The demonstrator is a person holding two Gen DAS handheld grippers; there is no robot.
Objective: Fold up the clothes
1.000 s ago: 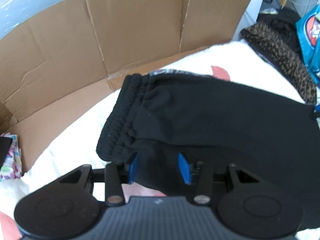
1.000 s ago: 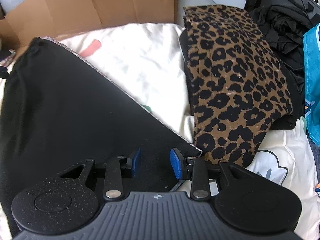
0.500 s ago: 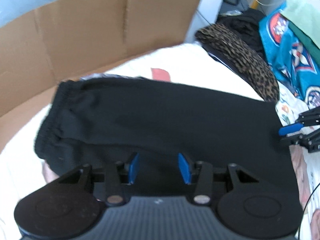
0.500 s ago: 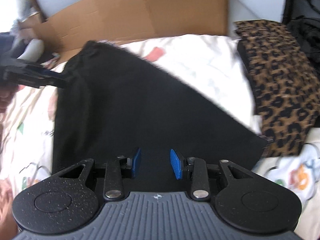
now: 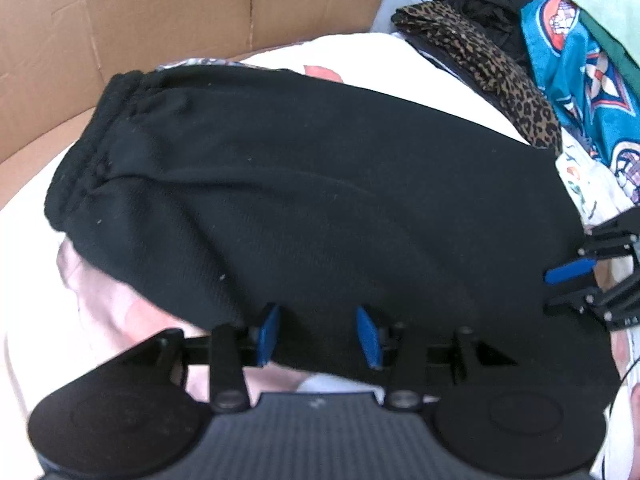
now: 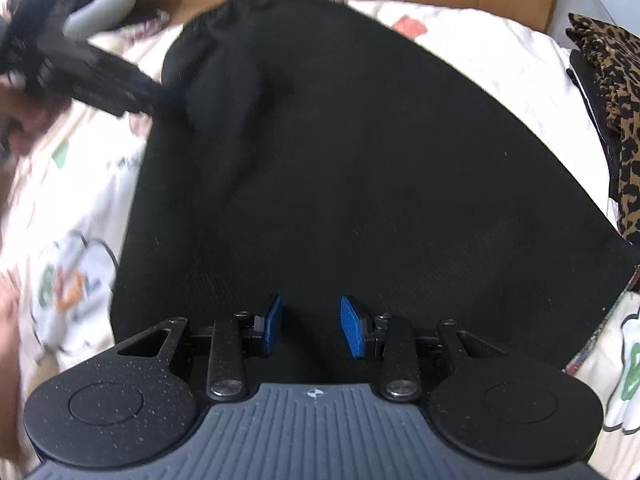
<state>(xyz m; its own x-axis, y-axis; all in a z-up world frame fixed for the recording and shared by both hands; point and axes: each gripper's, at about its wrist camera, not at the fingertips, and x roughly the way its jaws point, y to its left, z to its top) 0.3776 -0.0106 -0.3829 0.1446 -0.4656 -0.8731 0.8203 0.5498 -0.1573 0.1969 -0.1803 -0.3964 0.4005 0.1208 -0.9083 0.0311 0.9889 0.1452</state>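
Note:
A black garment with an elastic waistband (image 5: 304, 200) lies spread on a white patterned bedsheet (image 5: 424, 68). My left gripper (image 5: 318, 334) is at its near edge, blue pads apart, with cloth between them. In the right wrist view the same garment (image 6: 360, 160) fills the middle. My right gripper (image 6: 312, 326) is at the opposite end, pads apart over the cloth. The right gripper also shows at the right edge of the left wrist view (image 5: 592, 276). The left gripper shows blurred at the upper left of the right wrist view (image 6: 92, 72), beside the waistband.
A brown cardboard sheet (image 5: 180, 16) stands behind the bed. A folded leopard-print garment (image 5: 492, 68) lies to the right on dark clothes; it also shows in the right wrist view (image 6: 616, 92). Teal printed fabric (image 5: 580, 76) lies at the far right.
Both grippers have drawn back and swung, so the whole garment now lies stretched between them. Each gripper has come into the other's view. The pads stay the same distance apart.

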